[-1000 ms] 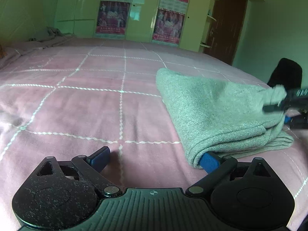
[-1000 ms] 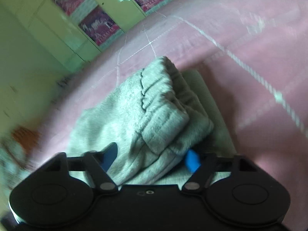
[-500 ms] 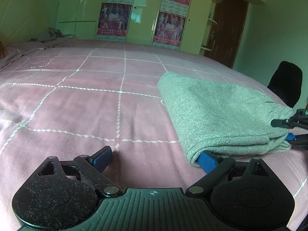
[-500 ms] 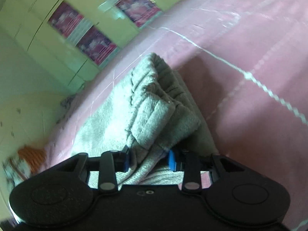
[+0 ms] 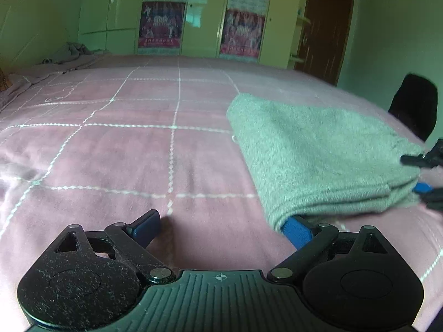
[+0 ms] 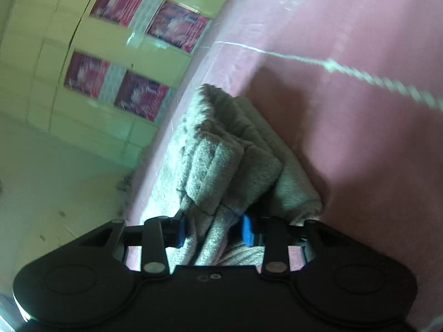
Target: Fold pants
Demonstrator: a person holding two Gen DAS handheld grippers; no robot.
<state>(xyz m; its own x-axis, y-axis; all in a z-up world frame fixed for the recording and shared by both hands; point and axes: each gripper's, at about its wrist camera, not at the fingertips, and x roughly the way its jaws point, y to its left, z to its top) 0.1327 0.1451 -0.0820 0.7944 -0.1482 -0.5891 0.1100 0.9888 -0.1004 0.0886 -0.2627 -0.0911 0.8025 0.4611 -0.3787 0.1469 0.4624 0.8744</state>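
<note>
While right fingers (image 6: 179,231) apparently pinch folded pants (image 6: 221,166), left gripper (image 5: 221,228) splayed.

There are one folded pants (image 5: 313,152), two grippers, left (image 5: 221,228) and right (image 6: 213,229), one bed (image 5: 110,152), one chair (image 5: 414,105) and two door posters (image 5: 162,25).

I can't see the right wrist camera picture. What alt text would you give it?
A black two-finger right gripper with blue pads is closed on the ribbed waistband end of folded grey knit pants lying on a pink bedspread with white stitched lines. Behind, tilted and blurred, are pale green wardrobe doors with red posters.
</note>
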